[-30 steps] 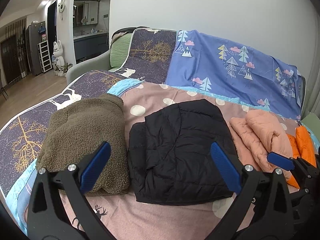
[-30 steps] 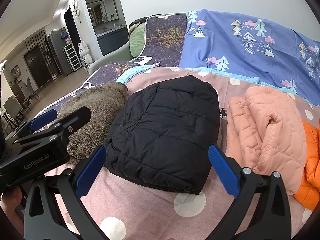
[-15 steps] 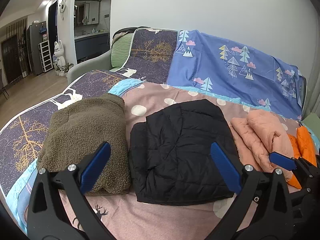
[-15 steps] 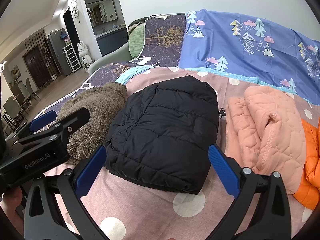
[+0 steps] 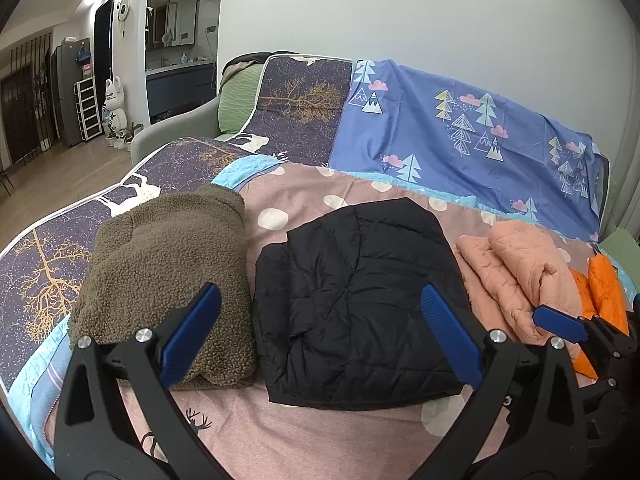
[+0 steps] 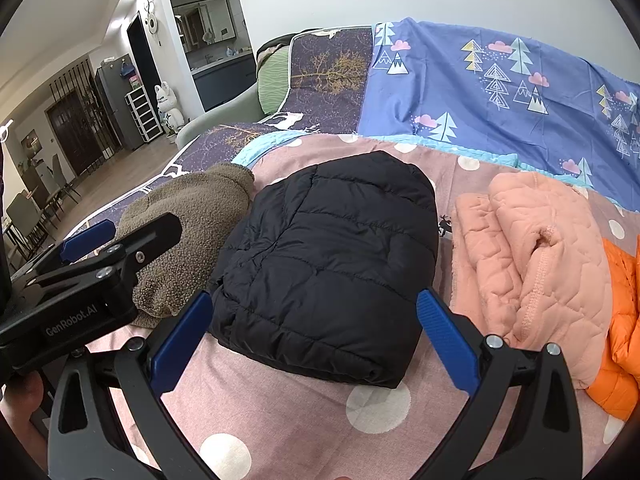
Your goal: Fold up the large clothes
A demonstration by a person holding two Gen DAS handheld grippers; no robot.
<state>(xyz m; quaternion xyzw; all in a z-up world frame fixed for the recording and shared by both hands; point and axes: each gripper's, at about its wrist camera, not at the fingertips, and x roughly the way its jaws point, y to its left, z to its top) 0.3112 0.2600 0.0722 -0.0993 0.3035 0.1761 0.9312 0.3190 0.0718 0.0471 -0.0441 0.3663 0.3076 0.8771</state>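
Observation:
A folded black puffer jacket (image 5: 356, 300) (image 6: 328, 264) lies in the middle of the pink dotted bedspread (image 5: 304, 432) (image 6: 280, 412). Left of it sits a folded brown fleece (image 5: 164, 276) (image 6: 188, 232). To its right lies a loosely bundled peach quilted garment (image 5: 520, 276) (image 6: 532, 264), with an orange puffer (image 5: 600, 292) (image 6: 620, 344) beyond it. My left gripper (image 5: 320, 336) hovers open over the near edge of the black jacket, holding nothing. My right gripper (image 6: 308, 340) is open too, in front of the same jacket. Each gripper shows at the edge of the other's view.
A blue tree-print sheet (image 5: 460, 128) and a dark gold-tree cover (image 5: 304, 112) drape the sofa back against the white wall. A grey armrest (image 5: 176, 128) stands at the left, with wooden floor (image 5: 44, 172) and a kitchen beyond. A hand (image 6: 20, 400) holds the left gripper.
Both grippers have pulled back and risen very slightly; the clothes sit a touch lower in view. Nothing was taken hold of or moved.

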